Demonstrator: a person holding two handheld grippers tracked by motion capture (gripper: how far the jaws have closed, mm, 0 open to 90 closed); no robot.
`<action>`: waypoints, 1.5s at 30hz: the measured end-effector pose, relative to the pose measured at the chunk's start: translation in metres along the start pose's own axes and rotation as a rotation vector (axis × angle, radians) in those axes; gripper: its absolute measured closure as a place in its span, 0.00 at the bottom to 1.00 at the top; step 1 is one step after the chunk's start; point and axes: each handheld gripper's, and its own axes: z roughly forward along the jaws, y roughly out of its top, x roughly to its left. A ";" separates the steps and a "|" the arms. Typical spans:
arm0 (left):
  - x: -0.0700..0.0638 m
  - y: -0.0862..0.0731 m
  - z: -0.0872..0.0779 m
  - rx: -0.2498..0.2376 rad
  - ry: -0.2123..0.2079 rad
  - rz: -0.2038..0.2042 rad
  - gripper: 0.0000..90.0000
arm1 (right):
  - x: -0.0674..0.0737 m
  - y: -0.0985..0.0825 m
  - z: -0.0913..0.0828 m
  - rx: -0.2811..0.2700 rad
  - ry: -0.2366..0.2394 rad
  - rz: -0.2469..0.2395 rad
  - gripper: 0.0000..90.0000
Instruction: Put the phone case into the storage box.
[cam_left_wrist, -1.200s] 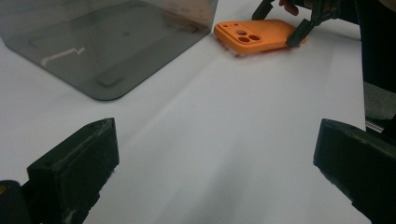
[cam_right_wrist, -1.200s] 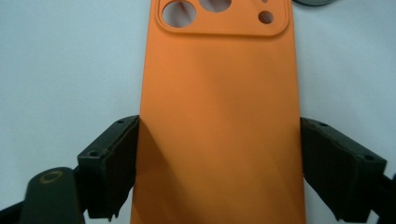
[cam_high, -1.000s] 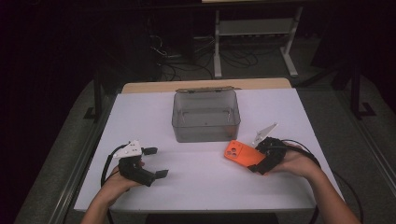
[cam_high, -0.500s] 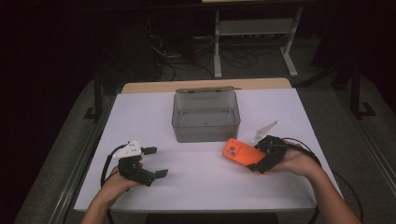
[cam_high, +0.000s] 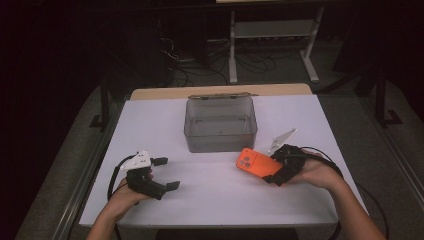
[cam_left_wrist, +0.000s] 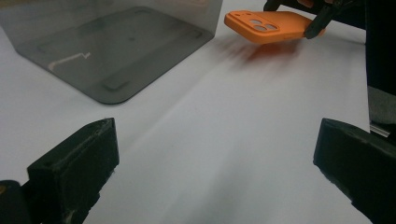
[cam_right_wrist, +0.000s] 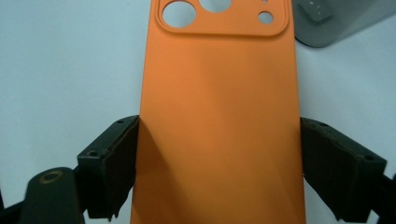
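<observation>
Inspecting from left to right: the left hand-held gripper (cam_high: 167, 174) sits low over the white worktop (cam_high: 210, 200) with its jaws spread wide and nothing between them, well apart from the work. Mid-worktop stands a clear grey plastic box (cam_high: 220, 124), lidless and seemingly empty, near the far edge. To its right, the right hand-held gripper (cam_high: 274, 172) is clenched across the width of an orange phone case (cam_high: 258, 163), camera cut-outs leading, held just above the surface and just in front of the box's near right corner. Risk assessment: the pads bite only the lower half of the case, on its slim side edges, so the soft shell could bow or pivot and slip out if squeezed or swung sharply. The leading end could also catch the box rim on the way in, tipping or shoving the light container. The worktop cover is plain, smooth and white over a wooden top. Beyond it the room is dark, with a metal-framed stand (cam_high: 272, 35), floor cables (cam_high: 200, 52) and black equipment barely legible.
</observation>
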 end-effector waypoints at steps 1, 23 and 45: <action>0.000 0.000 0.000 0.000 0.000 0.002 0.00 | 0.001 0.001 0.000 0.000 0.001 0.002 0.18; 0.002 0.001 0.000 -0.013 0.007 -0.007 0.00 | 0.013 0.030 0.011 0.005 0.019 -0.050 0.18; 0.002 0.001 0.000 -0.017 0.005 -0.005 0.00 | 0.021 0.055 0.024 0.009 0.027 -0.097 0.18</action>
